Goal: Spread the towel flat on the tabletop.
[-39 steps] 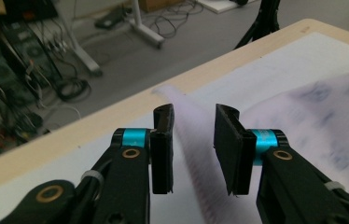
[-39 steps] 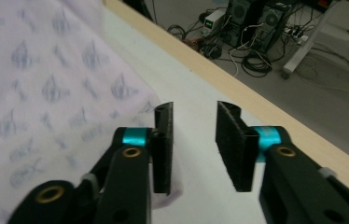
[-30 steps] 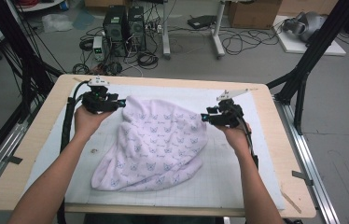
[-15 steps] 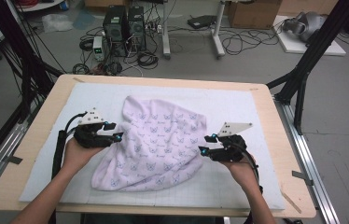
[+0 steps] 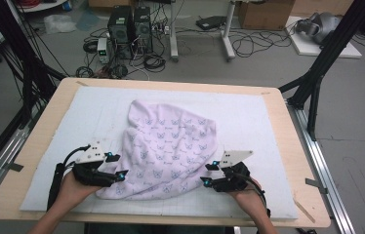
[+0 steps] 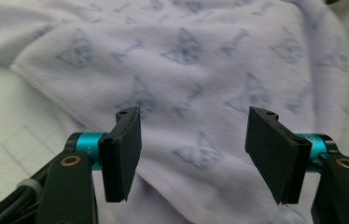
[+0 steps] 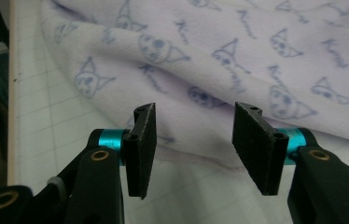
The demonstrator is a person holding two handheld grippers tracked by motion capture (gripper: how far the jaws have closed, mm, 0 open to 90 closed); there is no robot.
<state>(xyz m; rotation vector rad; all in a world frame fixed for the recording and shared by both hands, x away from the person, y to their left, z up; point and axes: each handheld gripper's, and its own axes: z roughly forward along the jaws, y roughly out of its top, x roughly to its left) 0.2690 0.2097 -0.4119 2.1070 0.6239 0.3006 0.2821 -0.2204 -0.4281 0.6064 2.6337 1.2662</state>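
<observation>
High view: a soft, light, floppy towel (image 5: 168,151) is best taken by its hemmed near corners at 6 o'clock, flanked by the released left gripper (image 5: 117,167), whose jaws have just been opening, and the released right gripper (image 5: 208,174), nothing clasped.

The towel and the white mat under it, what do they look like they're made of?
Towel: soft lilac fabric, likely terry or microfibre. It rumples into folds, looks matt and fuzzy, has a stitched hem and printed blue cat faces.

Mat: white, matt, with a faint printed grid. It lies flat on the wooden table. Probably foam or felt-like sheet, though the look leaves that open.
</observation>
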